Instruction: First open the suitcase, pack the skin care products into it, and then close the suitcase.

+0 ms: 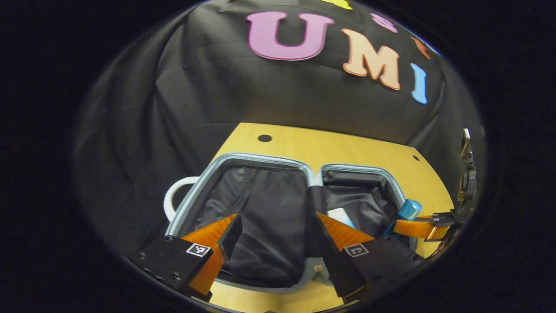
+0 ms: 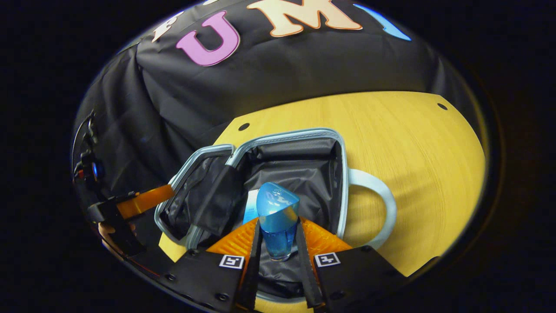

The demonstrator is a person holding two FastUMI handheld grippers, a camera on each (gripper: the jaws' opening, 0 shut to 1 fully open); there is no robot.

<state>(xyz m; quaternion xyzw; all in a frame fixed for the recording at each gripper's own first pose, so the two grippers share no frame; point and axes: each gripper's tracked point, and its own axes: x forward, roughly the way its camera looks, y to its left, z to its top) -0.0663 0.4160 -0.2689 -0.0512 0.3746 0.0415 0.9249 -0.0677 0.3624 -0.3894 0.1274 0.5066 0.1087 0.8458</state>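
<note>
The small suitcase (image 1: 243, 158) lies open on the table, both halves lined in black. My left gripper (image 1: 276, 217) is open above the left half, with nothing between its fingers. My right gripper (image 2: 278, 224) is shut on a blue bottle (image 2: 277, 213) with a slanted cap, held upright over the other half (image 2: 304, 169). In the left gripper view the same bottle (image 1: 407, 211) and the right gripper (image 1: 419, 227) sit at the right edge of the case. A white and pale blue product (image 2: 250, 208) lies inside that half, also seen as a white item (image 1: 341, 216).
The suitcase rests on a yellow wooden table (image 2: 412, 139) with small dark holes. Its white handle (image 2: 382, 195) sticks out on one side. The left gripper (image 2: 143, 198) appears at the far left of the right gripper view. Black cloth wall stands behind.
</note>
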